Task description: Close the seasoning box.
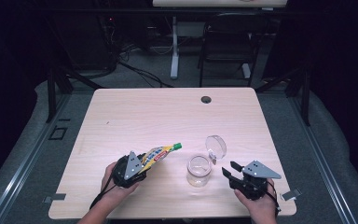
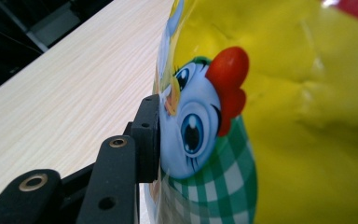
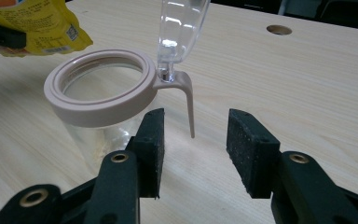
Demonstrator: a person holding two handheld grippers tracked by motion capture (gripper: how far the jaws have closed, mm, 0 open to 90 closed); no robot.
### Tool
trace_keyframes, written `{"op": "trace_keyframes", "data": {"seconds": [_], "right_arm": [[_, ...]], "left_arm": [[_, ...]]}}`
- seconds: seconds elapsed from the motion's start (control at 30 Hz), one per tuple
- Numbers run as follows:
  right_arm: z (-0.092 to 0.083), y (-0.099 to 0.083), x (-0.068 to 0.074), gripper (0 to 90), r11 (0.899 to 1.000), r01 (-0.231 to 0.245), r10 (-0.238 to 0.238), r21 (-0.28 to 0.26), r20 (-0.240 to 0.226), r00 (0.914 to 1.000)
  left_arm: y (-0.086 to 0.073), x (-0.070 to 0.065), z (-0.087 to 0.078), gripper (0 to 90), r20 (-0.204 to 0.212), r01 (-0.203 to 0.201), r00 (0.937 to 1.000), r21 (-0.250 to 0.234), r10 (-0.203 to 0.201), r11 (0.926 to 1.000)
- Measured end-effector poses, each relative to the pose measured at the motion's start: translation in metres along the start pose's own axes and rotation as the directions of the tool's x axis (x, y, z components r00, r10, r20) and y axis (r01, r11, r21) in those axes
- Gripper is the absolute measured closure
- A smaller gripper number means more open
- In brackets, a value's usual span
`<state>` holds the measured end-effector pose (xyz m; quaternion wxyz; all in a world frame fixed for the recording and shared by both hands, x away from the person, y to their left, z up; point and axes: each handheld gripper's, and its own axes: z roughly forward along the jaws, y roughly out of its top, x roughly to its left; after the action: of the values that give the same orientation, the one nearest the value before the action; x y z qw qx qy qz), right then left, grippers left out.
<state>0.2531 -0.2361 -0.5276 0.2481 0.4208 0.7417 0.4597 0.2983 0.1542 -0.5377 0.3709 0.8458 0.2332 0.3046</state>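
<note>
The left gripper (image 1: 137,169) is clamped on a yellow squeeze pouch (image 1: 157,155), one pad pressed flat against its printed side in the left gripper view. The pouch is held off the worktop (image 1: 135,112) and slanted, its green cap (image 1: 178,146) pointing up and toward the clear jar (image 1: 199,170) just to its right. My guess is that it is carried this way so the spout can be brought over the jar's mouth for filling.

The right gripper (image 1: 230,169) sits just right of the jar with its jaws apart and nothing between them. In the right gripper view, the jar's thin pinkish latch tab (image 3: 189,108) hangs a little beyond the gap, untouched. The jar stands upright near the front of the worktop, and its clear hinged lid (image 1: 216,147) is swung up and back behind the pinkish rim (image 3: 100,88), so the mouth is open from above, which suits pouring.

Both hands work close to the front edge. The worktop's far half is bare but for a cable hole (image 1: 206,99), so there is plenty of room to move things away. The raised lid stands on the jar's far right side, so coming in from the left, as the pouch is set, looks the clearer way.
</note>
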Motion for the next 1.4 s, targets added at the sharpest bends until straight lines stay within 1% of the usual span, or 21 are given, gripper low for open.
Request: {"op": "trace_keyframes", "data": {"seconds": [0.07, 0.2, 0.3, 0.4, 0.6, 0.63, 0.7, 0.77, 0.83, 0.9, 0.97, 1.03, 1.07, 1.13, 1.17, 1.2, 1.23, 1.27, 1.3, 1.37, 1.4], "right_arm": [[0.0, 0.0, 0.001, 57.4, 1.0, -0.002, 0.002, 0.008, -0.003, 1.0], [-0.001, 0.0, 0.001, 58.8, 1.0, 0.004, -0.004, 0.008, -0.007, 1.0], [-0.001, 0.0, 0.002, 59.9, 1.0, 0.009, -0.009, 0.007, 0.001, 1.0], [-0.002, 0.001, 0.004, 61.2, 1.0, 0.021, -0.021, 0.003, 0.011, 0.9997], [-0.003, 0.004, 0.008, 64.8, 0.999, 0.048, -0.048, 0.015, 0.007, 0.9988], [-0.004, 0.004, 0.009, 65.5, 0.998, 0.056, -0.057, 0.018, 0.009, 0.9984], [-0.004, 0.005, 0.011, 66.6, 0.998, 0.068, -0.068, 0.018, 0.009, 0.9976], [-0.005, 0.006, 0.014, 67.5, 0.995, 0.093, -0.094, 0.016, 0.018, 0.9954], [-0.005, 0.007, 0.016, 68.3, 0.994, 0.107, -0.108, 0.016, 0.024, 0.9939], [-0.006, 0.008, 0.019, 68.5, 0.992, 0.129, -0.129, 0.008, 0.018, 0.9914], [-0.006, 0.008, 0.022, 68.6, 0.988, 0.155, -0.155, 0.011, 0.014, 0.9878], [-0.005, 0.009, 0.026, 68.6, 0.983, 0.183, -0.183, 0.018, 0.012, 0.983], [-0.005, 0.009, 0.028, 68.7, 0.981, 0.194, -0.194, 0.014, 0.012, 0.9809], [-0.005, 0.009, 0.032, 69.0, 0.976, 0.219, -0.219, 0.01, 0.015, 0.9755], [-0.006, 0.01, 0.033, 69.2, 0.974, 0.228, -0.229, 0.008, 0.016, 0.9734], [-0.006, 0.01, 0.035, 69.6, 0.972, 0.235, -0.235, 0.004, 0.017, 0.9719], [-0.007, 0.01, 0.036, 69.8, 0.97, 0.242, -0.242, 0.002, 0.018, 0.9702], [-0.007, 0.011, 0.037, 70.0, 0.969, 0.248, -0.248, 0.001, 0.022, 0.9686], [-0.007, 0.011, 0.037, 70.2, 0.967, 0.255, -0.255, 0.0, 0.021, 0.9667], [-0.007, 0.011, 0.039, 70.3, 0.965, 0.263, -0.263, -0.003, 0.021, 0.9646], [-0.006, 0.011, 0.04, 70.4, 0.964, 0.268, -0.267, -0.005, 0.021, 0.9634]], "left_arm": [[0.0, -0.002, 0.001, 59.8, -0.009, -0.009, 0.9999, 0.004, 0.009, 0.9999], [0.002, -0.006, 0.002, 59.8, -0.034, -0.054, 0.9979, 0.025, 0.055, 0.9982], [0.003, -0.009, 0.004, 59.8, -0.053, -0.079, 0.9954, 0.037, 0.081, 0.9962], [0.004, -0.011, 0.005, 59.8, -0.076, -0.107, 0.9909, 0.053, 0.111, 0.9928], [0.005, -0.014, 0.006, 59.8, -0.096, -0.131, 0.986, 0.066, 0.137, 0.9892], [0.005, -0.015, 0.006, 59.8, -0.101, -0.14, 0.984, 0.068, 0.147, 0.9878], [0.006, -0.015, 0.006, 59.8, -0.102, -0.147, 0.9828, 0.073, 0.154, 0.9864], [0.006, -0.016, 0.006, 59.8, -0.109, -0.157, 0.9803, 0.079, 0.165, 0.9845], [0.006, -0.017, 0.007, 59.8, -0.116, -0.167, 0.9774, 0.089, 0.177, 0.982], [0.006, -0.018, 0.007, 59.8, -0.125, -0.181, 0.9732, 0.097, 0.193, 0.9787], [0.007, -0.019, 0.007, 59.8, -0.132, -0.189, 0.9705, 0.101, 0.201, 0.9768], [0.007, -0.02, 0.007, 59.8, -0.143, -0.204, 0.9655, 0.107, 0.218, 0.9732], [0.007, -0.021, 0.007, 59.8, -0.147, -0.208, 0.9638, 0.109, 0.223, 0.9721], [0.008, -0.022, 0.008, 59.8, -0.162, -0.221, 0.9574, 0.12, 0.239, 0.9678], [0.008, -0.023, 0.008, 59.8, -0.164, -0.227, 0.9556, 0.123, 0.245, 0.9662], [0.008, -0.023, 0.009, 59.8, -0.173, -0.234, 0.9519, 0.121, 0.253, 0.9645], [0.008, -0.024, 0.009, 59.8, -0.178, -0.243, 0.9481, 0.132, 0.264, 0.961], [0.009, -0.025, 0.009, 59.8, -0.18, -0.258, 0.943, 0.137, 0.28, 0.9565], [0.009, -0.026, 0.009, 59.8, -0.189, -0.27, 0.9375, 0.133, 0.292, 0.9535], [0.01, -0.027, 0.009, 59.8, -0.189, -0.287, 0.9315, 0.141, 0.311, 0.9475], [0.011, -0.028, 0.009, 59.8, -0.195, -0.3, 0.9257, 0.141, 0.324, 0.9433]]}}
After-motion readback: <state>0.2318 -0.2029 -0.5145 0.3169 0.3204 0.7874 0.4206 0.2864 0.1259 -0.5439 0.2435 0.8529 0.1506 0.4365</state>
